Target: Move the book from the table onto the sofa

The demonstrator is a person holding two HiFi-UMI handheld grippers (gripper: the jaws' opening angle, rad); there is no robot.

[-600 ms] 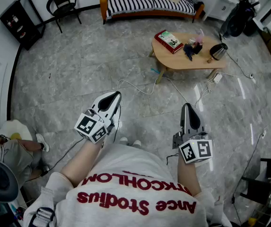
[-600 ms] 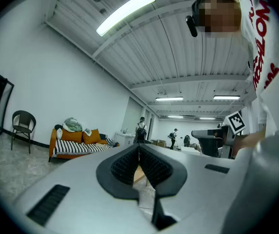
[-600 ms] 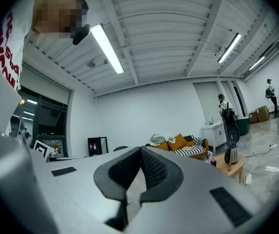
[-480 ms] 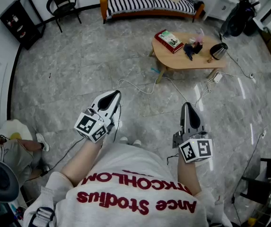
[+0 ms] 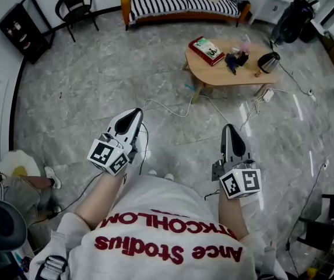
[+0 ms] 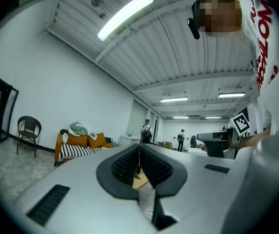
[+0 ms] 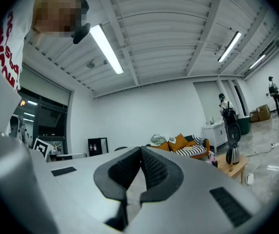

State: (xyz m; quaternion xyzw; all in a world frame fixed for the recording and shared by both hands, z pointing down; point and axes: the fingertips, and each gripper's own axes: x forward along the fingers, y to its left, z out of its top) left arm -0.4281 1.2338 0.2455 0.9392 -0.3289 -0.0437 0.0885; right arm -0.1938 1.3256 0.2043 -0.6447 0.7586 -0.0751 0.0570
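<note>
A red-edged book (image 5: 207, 49) lies on the left end of a low wooden table (image 5: 220, 73) far ahead of me. The striped sofa (image 5: 178, 4) with orange cushions stands against the far wall; it also shows in the left gripper view as the sofa (image 6: 83, 147) and in the right gripper view as the sofa (image 7: 190, 147). My left gripper (image 5: 136, 112) and right gripper (image 5: 227, 127) hover over the floor near my body, both shut with nothing between the jaws. Both are well short of the table.
A kettle (image 5: 269, 63) and dark small items (image 5: 236, 59) share the table. White cables (image 5: 172, 111) trail across the marble floor between me and the table. A black chair (image 5: 76, 6) and a dark shelf (image 5: 21, 27) stand at the far left.
The view has shifted slightly; both grippers sit a little higher and further left in the picture. Jaws stay shut.
</note>
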